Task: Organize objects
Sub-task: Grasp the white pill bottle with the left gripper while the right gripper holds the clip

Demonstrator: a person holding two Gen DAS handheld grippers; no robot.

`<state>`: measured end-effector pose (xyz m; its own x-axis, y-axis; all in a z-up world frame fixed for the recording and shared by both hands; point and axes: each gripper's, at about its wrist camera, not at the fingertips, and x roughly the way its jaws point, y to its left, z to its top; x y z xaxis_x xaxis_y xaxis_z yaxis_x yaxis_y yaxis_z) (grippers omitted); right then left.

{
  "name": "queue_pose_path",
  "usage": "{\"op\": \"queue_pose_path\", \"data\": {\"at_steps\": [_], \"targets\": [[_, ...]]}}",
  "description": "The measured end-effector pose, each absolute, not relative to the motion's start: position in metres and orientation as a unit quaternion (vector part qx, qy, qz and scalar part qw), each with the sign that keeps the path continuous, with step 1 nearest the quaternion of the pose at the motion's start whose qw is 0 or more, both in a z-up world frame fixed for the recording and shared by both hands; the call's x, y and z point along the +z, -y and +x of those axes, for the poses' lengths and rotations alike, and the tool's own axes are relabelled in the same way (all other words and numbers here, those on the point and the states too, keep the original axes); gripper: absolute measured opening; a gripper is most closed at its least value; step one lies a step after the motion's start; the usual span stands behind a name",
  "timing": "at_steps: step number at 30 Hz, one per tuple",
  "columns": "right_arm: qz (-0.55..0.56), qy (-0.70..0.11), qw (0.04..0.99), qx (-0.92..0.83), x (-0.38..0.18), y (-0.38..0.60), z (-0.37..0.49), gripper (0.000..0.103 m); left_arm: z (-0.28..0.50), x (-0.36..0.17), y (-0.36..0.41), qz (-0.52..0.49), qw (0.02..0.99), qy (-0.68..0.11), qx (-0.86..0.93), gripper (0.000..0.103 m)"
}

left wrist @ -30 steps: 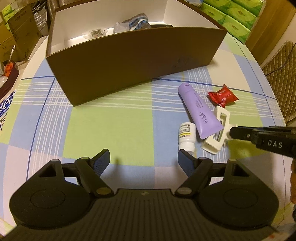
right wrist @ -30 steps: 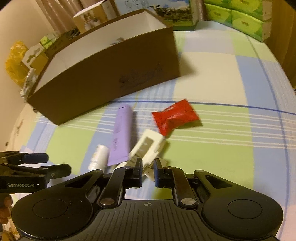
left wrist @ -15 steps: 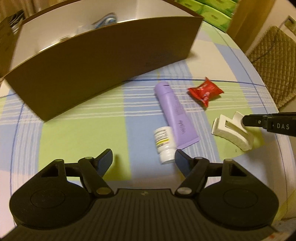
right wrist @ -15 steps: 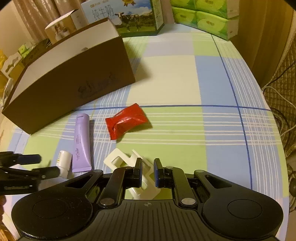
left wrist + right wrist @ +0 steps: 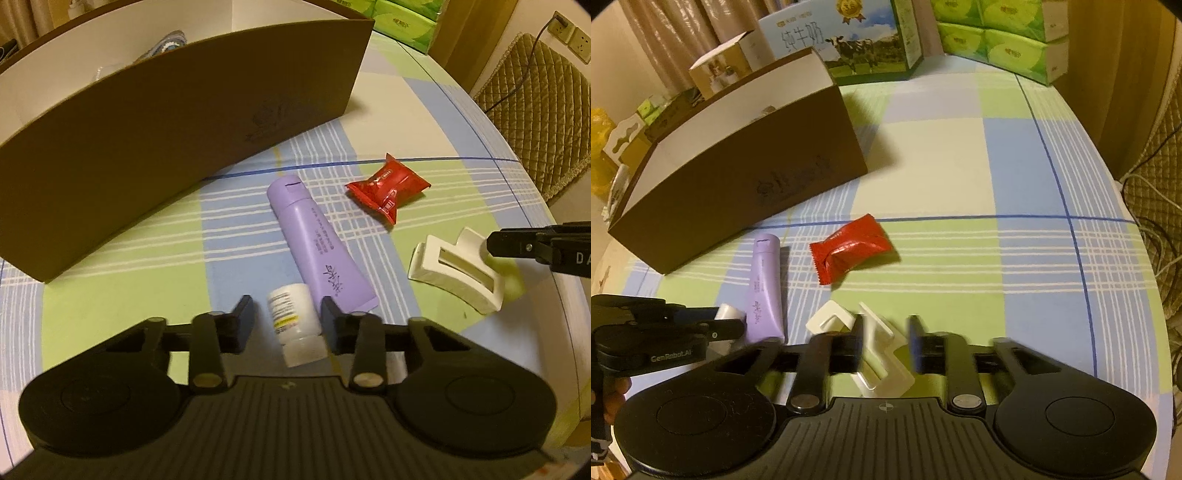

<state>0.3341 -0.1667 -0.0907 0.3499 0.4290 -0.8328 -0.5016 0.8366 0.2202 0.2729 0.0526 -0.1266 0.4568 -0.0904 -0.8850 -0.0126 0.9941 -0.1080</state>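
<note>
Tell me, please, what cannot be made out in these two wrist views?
- Box contents: left wrist view, the brown front wall hides all but a bluish item.
- Small bottle label: left wrist view, print too small.
- Small bottle in the right wrist view: mostly behind the left gripper.
- Right gripper: left wrist view, cut off by the edge.
- White hair clip: right wrist view, near end hidden by the gripper body.

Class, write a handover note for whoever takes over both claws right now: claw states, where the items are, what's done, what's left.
Left claw: open, has just been closing around the small white bottle; no firm grip yet.
Right claw: has just been opening; the white hair clip lies loose between its fingers.
On the cloth, in front of the brown box: purple tube, red packet.
Done: a few items are in the box.
Left: box these four.
</note>
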Motion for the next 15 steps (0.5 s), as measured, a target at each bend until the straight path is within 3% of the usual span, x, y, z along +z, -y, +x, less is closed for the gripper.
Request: {"op": "queue_pose_path", "data": {"at_steps": [2, 6, 9, 15], "targets": [[-0.042, -0.484, 0.825, 0.289, -0.089, 0.166, 0.332, 0.055, 0.272, -0.128, -0.053, -0.048, 0.852, -0.521, -0.026, 0.023], [-0.061, -0.474, 0.819, 0.316, -0.087, 0.162, 0.328, 0.065, 0.264, -0.127, -0.061, -0.048, 0.854, -0.518, -0.017, 0.023], [-0.082, -0.467, 0.811, 0.344, -0.089, 0.157, 0.323, 0.070, 0.255, -0.126, -0.073, -0.053, 0.853, -0.519, -0.002, 0.023], [-0.174, -0.445, 0.794, 0.376, -0.106, 0.139, 0.312, 0.071, 0.233, -0.125, -0.101, -0.068, 0.848, -0.524, 0.039, 0.023]]}}
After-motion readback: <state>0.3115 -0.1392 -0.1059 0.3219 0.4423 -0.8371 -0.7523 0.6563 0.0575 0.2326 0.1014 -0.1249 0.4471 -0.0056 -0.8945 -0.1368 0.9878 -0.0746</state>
